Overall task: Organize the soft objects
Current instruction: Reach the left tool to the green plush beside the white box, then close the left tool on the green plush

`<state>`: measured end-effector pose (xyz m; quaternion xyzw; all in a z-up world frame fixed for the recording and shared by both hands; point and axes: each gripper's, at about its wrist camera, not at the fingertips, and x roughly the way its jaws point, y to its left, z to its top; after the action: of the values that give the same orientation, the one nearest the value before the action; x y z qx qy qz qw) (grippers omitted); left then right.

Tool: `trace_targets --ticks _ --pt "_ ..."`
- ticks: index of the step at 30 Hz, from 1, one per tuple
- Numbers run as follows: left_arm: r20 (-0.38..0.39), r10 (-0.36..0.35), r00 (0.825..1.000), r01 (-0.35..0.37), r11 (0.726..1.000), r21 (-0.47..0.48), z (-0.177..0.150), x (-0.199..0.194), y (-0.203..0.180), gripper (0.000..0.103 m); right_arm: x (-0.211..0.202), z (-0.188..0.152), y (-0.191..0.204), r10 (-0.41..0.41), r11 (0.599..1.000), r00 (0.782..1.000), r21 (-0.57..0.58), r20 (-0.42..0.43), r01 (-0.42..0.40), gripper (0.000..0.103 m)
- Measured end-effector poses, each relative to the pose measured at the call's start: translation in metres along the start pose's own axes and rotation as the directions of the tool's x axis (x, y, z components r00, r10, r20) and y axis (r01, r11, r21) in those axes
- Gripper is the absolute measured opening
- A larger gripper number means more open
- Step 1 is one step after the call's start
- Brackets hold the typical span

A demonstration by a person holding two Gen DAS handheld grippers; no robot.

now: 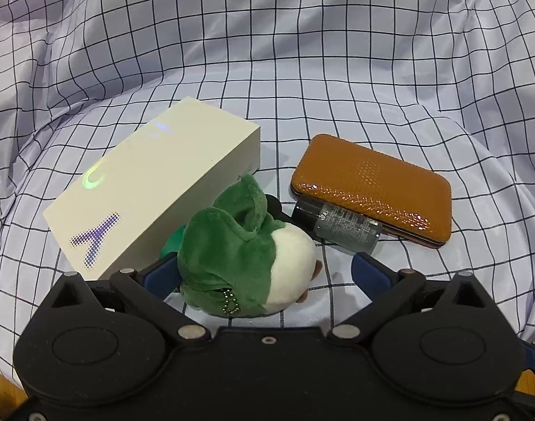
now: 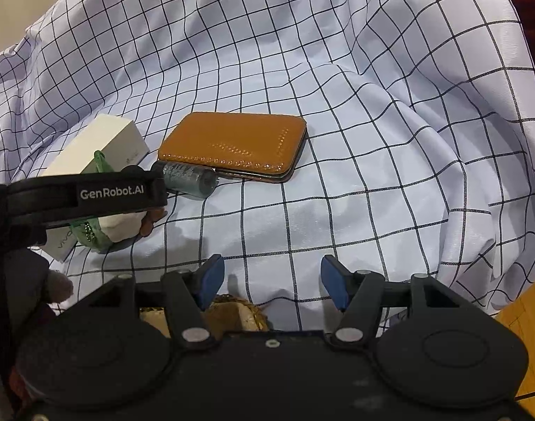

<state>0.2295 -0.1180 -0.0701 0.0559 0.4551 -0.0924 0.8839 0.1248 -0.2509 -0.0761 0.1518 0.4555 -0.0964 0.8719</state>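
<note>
A green and white plush toy [image 1: 246, 259] lies on the checked cloth [image 1: 302, 52] between the open fingers of my left gripper [image 1: 264, 273]. Its left blue pad [image 1: 162, 275] is near or against the plush; the right pad [image 1: 371, 273] is well apart from it. In the right wrist view the plush [image 2: 122, 226] lies under the left gripper's black finger [image 2: 102, 194]. My right gripper [image 2: 271, 286] is open and empty over bare cloth [image 2: 372, 140], to the right of the plush.
A white box [image 1: 155, 186] lies just left of the plush. An orange wallet [image 1: 372, 189] lies to the right with a small dark glass bottle [image 1: 337, 226] against its near edge. A woven basket rim [image 2: 232, 310] shows under my right gripper.
</note>
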Motion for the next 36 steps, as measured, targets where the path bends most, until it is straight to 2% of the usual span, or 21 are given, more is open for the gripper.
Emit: trace_targets --ticks 1,3,4,6,8,13,19,28,32,36 --pt "0.007 0.003 1.0 -0.003 1.0 0.006 -0.001 -0.001 0.0 0.093 0.0 0.0 0.0 0.0 1.0 1.0 0.0 0.0 0.0 0.061" --pt "0.04 0.03 0.999 -0.031 0.999 0.028 -0.003 -0.006 -0.002 0.07 -0.001 -0.001 0.0 0.0 1.0 1.0 0.0 0.002 0.0 0.061" --pt "0.055 0.037 0.998 -0.039 0.999 0.033 -0.004 -0.009 -0.001 0.065 -0.001 -0.001 0.001 0.0 1.0 1.0 0.0 0.003 0.0 0.061" --pt "0.042 -0.002 0.999 0.001 1.0 0.01 -0.003 -0.011 0.005 0.061 -0.002 -0.001 0.002 0.001 1.0 1.0 0.0 0.003 -0.001 0.061" --pt "0.04 -0.023 0.999 0.024 1.0 -0.02 -0.004 -0.014 0.013 0.06 -0.002 -0.001 0.002 0.005 1.0 1.0 0.002 0.003 -0.005 0.061" --pt "0.036 -0.054 0.998 0.054 0.998 -0.02 -0.011 -0.029 0.022 0.056 -0.001 0.0 -0.002 0.013 1.0 1.0 0.015 -0.003 -0.013 0.061" --pt "0.021 -0.053 0.998 0.053 0.999 0.009 -0.019 -0.028 0.021 0.059 0.003 0.002 -0.006 0.007 0.999 1.0 0.033 -0.007 -0.007 0.061" --pt "0.032 -0.029 0.999 0.028 0.999 0.039 -0.006 -0.013 0.011 0.065 0.003 0.001 -0.004 0.0 1.0 1.0 0.026 -0.006 0.0 0.061" --pt "0.038 -0.049 0.998 0.048 0.998 0.04 -0.006 -0.014 0.011 0.058 0.003 0.001 -0.001 -0.003 1.0 1.0 0.014 -0.005 0.003 0.061" --pt "0.048 -0.085 0.995 0.084 0.996 0.025 -0.009 -0.025 0.015 0.057 0.002 0.003 0.0 -0.011 1.0 1.0 0.004 0.002 0.011 0.061"
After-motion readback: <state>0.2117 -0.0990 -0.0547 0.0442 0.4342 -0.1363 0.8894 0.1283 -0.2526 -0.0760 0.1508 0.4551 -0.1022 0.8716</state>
